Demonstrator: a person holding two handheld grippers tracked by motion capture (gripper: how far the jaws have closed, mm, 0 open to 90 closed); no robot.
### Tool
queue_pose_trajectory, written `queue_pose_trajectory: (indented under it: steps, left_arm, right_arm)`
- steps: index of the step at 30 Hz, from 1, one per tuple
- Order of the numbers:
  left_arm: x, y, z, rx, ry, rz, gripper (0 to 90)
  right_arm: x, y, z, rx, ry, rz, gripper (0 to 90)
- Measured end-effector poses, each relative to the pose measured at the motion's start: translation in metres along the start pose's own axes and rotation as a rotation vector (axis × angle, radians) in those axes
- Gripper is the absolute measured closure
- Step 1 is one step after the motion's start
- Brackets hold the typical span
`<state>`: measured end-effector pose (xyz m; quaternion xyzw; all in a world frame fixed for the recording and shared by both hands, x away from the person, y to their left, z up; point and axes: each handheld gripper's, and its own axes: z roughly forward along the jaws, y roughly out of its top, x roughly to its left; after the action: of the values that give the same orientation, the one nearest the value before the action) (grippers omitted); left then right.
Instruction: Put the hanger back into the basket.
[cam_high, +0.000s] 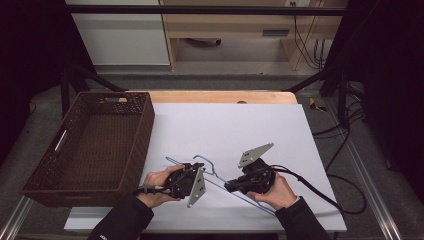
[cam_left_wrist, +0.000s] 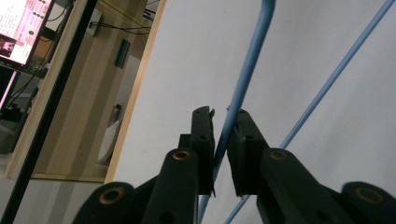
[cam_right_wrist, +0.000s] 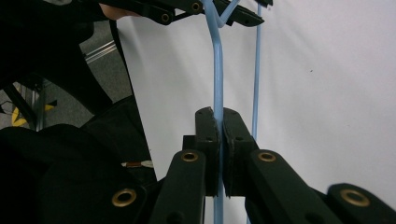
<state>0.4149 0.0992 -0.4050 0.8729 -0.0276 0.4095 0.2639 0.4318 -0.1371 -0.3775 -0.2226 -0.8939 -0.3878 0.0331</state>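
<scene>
A light blue wire hanger (cam_high: 207, 162) lies low over the white sheet (cam_high: 230, 125) near the table's front. My left gripper (cam_high: 197, 166) grips it by the hook end; in the left gripper view the jaws (cam_left_wrist: 222, 126) close on one blue wire (cam_left_wrist: 252, 51), while a thinner wire runs past on the right. My right gripper (cam_high: 229, 186) is shut on the hanger further along; in the right gripper view (cam_right_wrist: 219, 123) the wire (cam_right_wrist: 218, 70) rises straight from between the pads towards the left gripper (cam_right_wrist: 219, 11) at the top.
A dark brown wicker basket (cam_high: 145, 125) stands at the left, its right wall close to my left hand. Black cables (cam_high: 320, 192) trail off the right side of the table. Wooden furniture and a black frame bar stand beyond the far edge.
</scene>
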Motion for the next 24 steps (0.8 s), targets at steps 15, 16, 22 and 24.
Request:
queue_pose_trajectory:
  steps: [15, 16, 22, 24]
  left_arm:
    - [0.0, 0.0, -0.001, 0.033, -0.039, 0.018, 86.7]
    - [0.001, 0.001, -0.001, 0.036, -0.037, 0.017, 86.7]
    - [0.004, 0.006, -0.002, 0.068, -0.055, -0.023, 86.9]
    - [0.007, 0.008, -0.001, 0.086, -0.06, -0.057, 86.9]
  right_arm:
    - [-0.006, 0.003, -0.003, -0.016, -0.029, 0.011, 87.3]
    - [-0.006, 0.003, -0.003, -0.016, -0.029, 0.01, 87.3]
    - [-0.006, 0.003, -0.006, -0.038, -0.062, 0.0, 81.3]
    - [-0.006, 0.003, -0.011, -0.067, -0.103, -0.012, 75.1]
